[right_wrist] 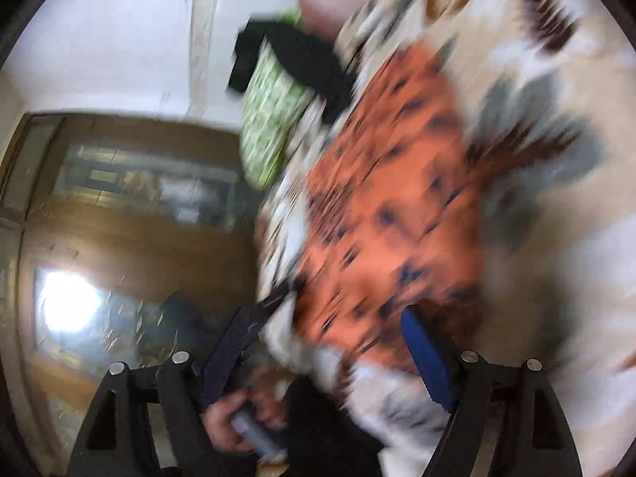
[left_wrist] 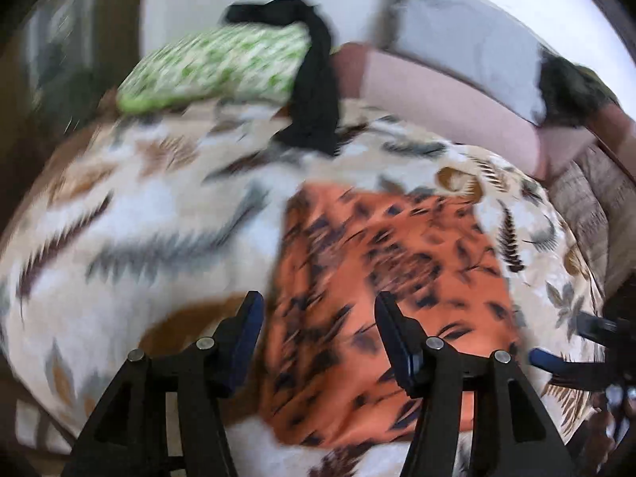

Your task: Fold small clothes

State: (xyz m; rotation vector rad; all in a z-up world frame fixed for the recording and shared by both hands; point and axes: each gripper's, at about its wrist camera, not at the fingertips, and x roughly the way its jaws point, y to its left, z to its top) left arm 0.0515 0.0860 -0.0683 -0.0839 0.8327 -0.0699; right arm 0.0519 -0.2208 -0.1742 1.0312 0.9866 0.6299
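Observation:
An orange garment with dark leaf marks (left_wrist: 381,278) lies flat on the leaf-print bedspread (left_wrist: 139,214). It also shows in the right wrist view (right_wrist: 389,206). My left gripper (left_wrist: 318,318) is open and empty, its jaws wide apart just above the garment's near left part. My right gripper (right_wrist: 334,338) is open and empty over the garment's near edge; it shows at the right edge of the left wrist view (left_wrist: 568,357). Both views are blurred by motion.
A black garment (left_wrist: 314,91) drapes over a green-and-white patterned pillow (left_wrist: 214,67) at the far side. Pink and grey cushions (left_wrist: 457,79) lie at the far right. A wooden cabinet with glass (right_wrist: 131,214) stands beside the bed.

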